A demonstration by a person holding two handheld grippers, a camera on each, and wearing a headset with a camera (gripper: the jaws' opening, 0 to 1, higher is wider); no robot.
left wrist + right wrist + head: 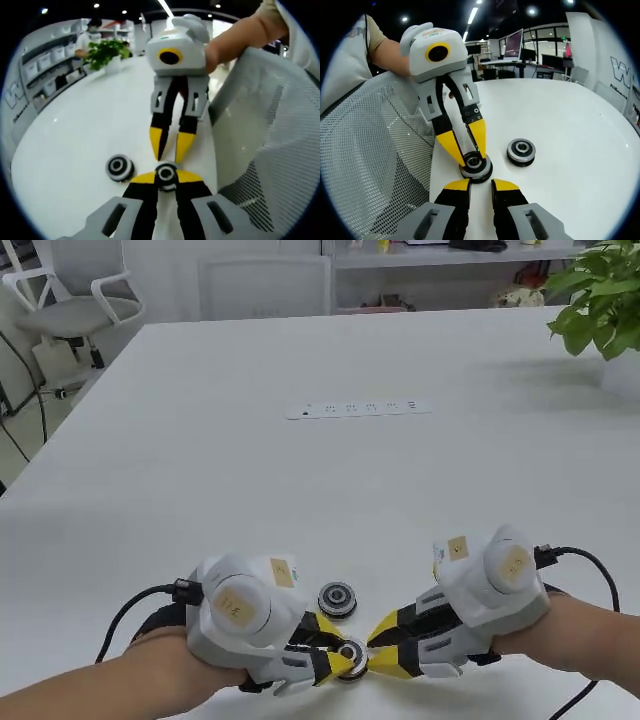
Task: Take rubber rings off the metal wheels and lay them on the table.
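Our left tool (166, 177) is clamped on one wheel (475, 165) at the tabletop's (300, 470) near edge. We cannot tell whether the wheel touches the surface. Our right tool (480, 185) faces it from the opposite side, tips just short of the wheel, jaws a narrow gap apart and holding nothing. A second wheel (337, 599) lies flat just beside them, its dark ring (521, 161) still on.
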